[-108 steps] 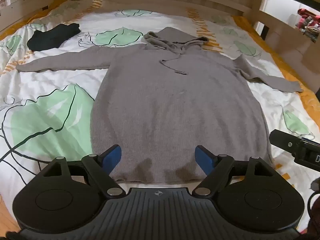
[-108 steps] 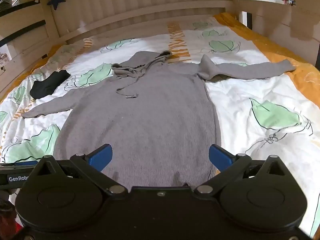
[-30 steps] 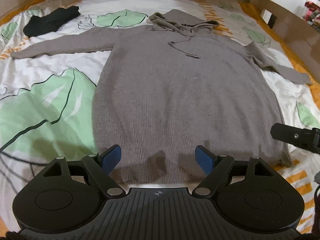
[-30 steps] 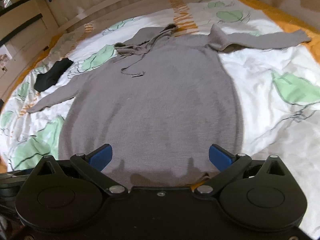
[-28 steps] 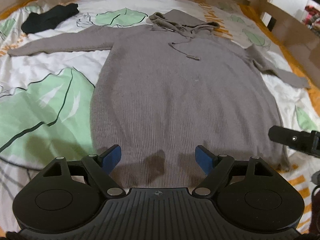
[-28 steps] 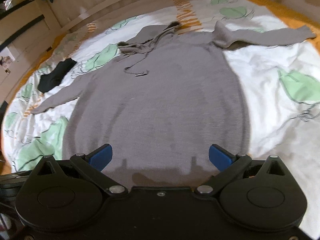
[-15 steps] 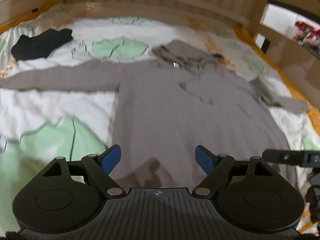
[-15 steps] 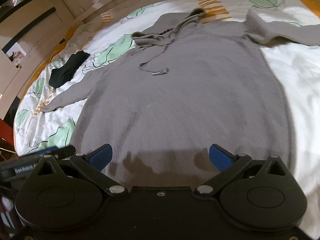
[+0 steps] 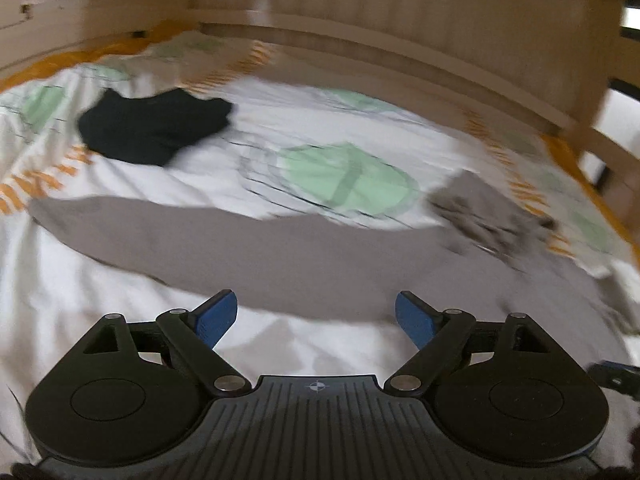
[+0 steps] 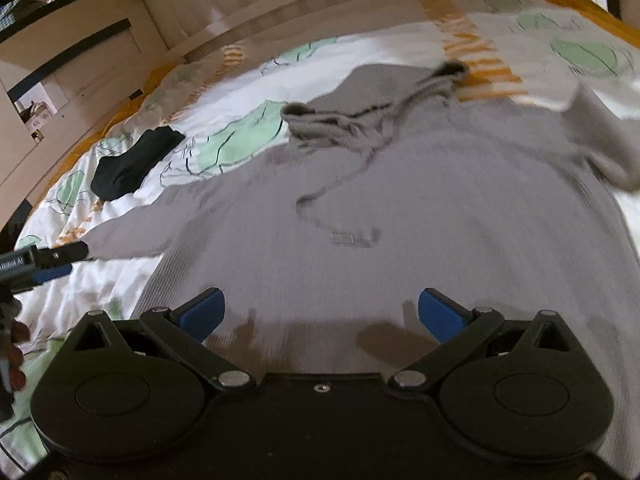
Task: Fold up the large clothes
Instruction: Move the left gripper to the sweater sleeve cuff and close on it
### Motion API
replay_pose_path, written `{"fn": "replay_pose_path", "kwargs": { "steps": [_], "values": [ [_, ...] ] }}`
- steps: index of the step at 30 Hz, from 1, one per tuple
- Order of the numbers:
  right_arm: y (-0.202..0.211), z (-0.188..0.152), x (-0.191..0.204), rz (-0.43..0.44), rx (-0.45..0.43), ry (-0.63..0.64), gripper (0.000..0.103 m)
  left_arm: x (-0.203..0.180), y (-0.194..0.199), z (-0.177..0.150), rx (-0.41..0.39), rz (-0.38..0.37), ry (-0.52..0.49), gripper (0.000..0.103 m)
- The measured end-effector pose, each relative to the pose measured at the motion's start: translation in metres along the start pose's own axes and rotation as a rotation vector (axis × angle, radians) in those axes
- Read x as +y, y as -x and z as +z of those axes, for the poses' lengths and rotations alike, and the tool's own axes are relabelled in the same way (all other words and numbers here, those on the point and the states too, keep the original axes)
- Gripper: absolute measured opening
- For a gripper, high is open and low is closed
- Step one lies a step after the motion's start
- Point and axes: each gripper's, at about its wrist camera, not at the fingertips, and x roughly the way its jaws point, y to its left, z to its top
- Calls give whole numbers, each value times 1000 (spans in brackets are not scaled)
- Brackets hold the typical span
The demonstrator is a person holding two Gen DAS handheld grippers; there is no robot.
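A long grey hooded sweater [image 10: 400, 208] lies flat, face up, on the bed, hood [image 10: 372, 108] toward the headboard. Its left sleeve [image 9: 208, 236] stretches out sideways across the left wrist view, with the hood [image 9: 480, 212] at the right. My left gripper [image 9: 316, 316] is open and empty, just short of that sleeve. It also shows at the left edge of the right wrist view [image 10: 44, 264]. My right gripper [image 10: 320, 312] is open and empty above the sweater's chest, below the drawstring [image 10: 336, 208].
A black garment [image 9: 156, 124] lies on the white, leaf-print bedding [image 9: 344, 172] beyond the left sleeve; it also shows in the right wrist view [image 10: 132, 164]. A wooden headboard [image 9: 400, 40] and side rails enclose the bed.
Both grippers have moved from the sweater's hem up the bed. The left one swung left to the sleeve, the right one over the chest. Both stayed open.
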Motion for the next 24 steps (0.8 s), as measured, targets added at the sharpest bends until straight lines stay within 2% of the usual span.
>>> {"fn": "replay_pose_path", "kwargs": {
  "steps": [6, 11, 13, 16, 21, 24],
  "values": [
    [-34, 6, 5, -33, -57, 43, 102, 54, -35, 21, -6, 108, 56, 88],
    [-47, 0, 16, -79, -134, 130, 102, 105, -55, 28, -8, 159, 167, 89],
    [-52, -3, 20, -86, -149, 152, 102, 127, -63, 30, -11, 185, 209, 94],
    [-57, -7, 23, -91, -160, 170, 102, 157, -72, 32, -17, 214, 263, 95],
    [-71, -11, 16, -94, -112, 144, 102, 198, -93, 25, 16, 195, 384, 95],
    [-74, -13, 14, -90, -105, 134, 103, 207, -96, 23, -11, 174, 392, 98]
  ]
}}
